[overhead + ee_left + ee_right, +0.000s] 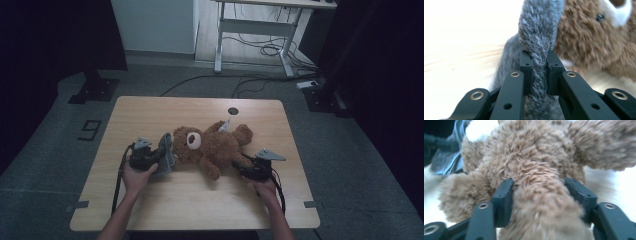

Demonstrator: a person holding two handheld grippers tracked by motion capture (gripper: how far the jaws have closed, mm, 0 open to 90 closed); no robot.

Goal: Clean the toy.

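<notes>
A brown plush teddy bear [210, 146] with a pale muzzle lies on its back mid-table, nearer the right edge. The left tool [539, 72] is clamped on a grey furry cloth [166, 152] beside its head. The right tool [541, 195] straddles one leg, jaws apart. The wooden table [150, 112] stands on grey floor [45, 150] in a dim room.

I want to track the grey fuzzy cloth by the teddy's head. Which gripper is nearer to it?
Left. The left gripper has its jaws clamped on the grey fuzzy cloth. The right gripper is at the teddy bear's leg, far side from the cloth.
</notes>
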